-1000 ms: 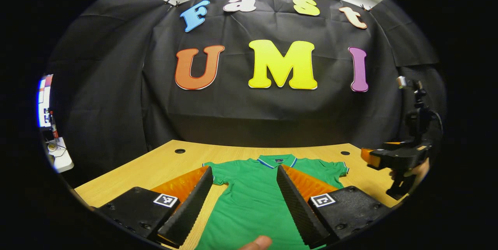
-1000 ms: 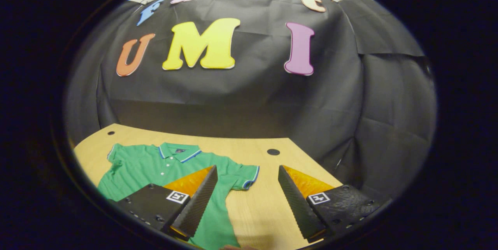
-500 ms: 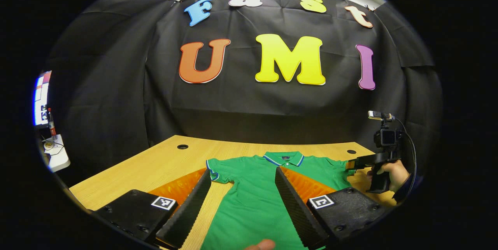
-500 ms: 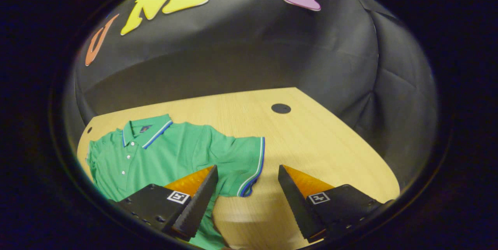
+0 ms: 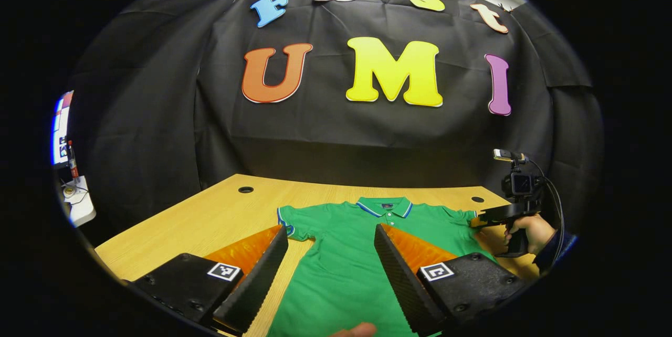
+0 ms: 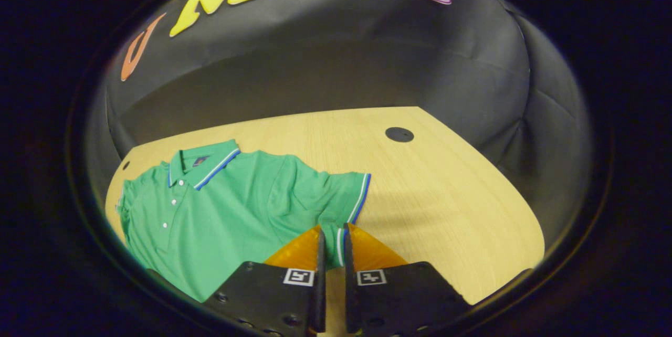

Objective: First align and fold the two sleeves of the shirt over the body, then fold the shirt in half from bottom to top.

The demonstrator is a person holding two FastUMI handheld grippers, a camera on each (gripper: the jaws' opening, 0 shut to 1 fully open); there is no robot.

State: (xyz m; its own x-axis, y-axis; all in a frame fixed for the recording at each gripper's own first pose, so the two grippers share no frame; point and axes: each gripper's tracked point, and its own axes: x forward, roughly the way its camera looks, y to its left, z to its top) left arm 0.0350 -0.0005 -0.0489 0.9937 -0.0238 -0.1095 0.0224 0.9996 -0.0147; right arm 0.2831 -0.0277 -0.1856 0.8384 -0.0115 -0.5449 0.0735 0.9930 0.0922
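Note:
A green polo shirt lies flat on the wooden table, collar toward the far wall. In the left gripper view my left gripper hovers open above the shirt's body, near its left sleeve. In the right gripper view the shirt spreads to the left, and my right gripper is shut on the striped cuff of the right sleeve. Farther off in the left gripper view, the right gripper and the hand holding it sit at the shirt's right sleeve.
The table has round cable holes at the back left and the back right. The black cloth wall closes the far side. Bare wood lies to the right of the shirt. A fingertip shows at the bottom edge.
My right gripper dropped to the right sleeve's cuff and shut on it. The left gripper stayed open and barely shifted over the shirt.

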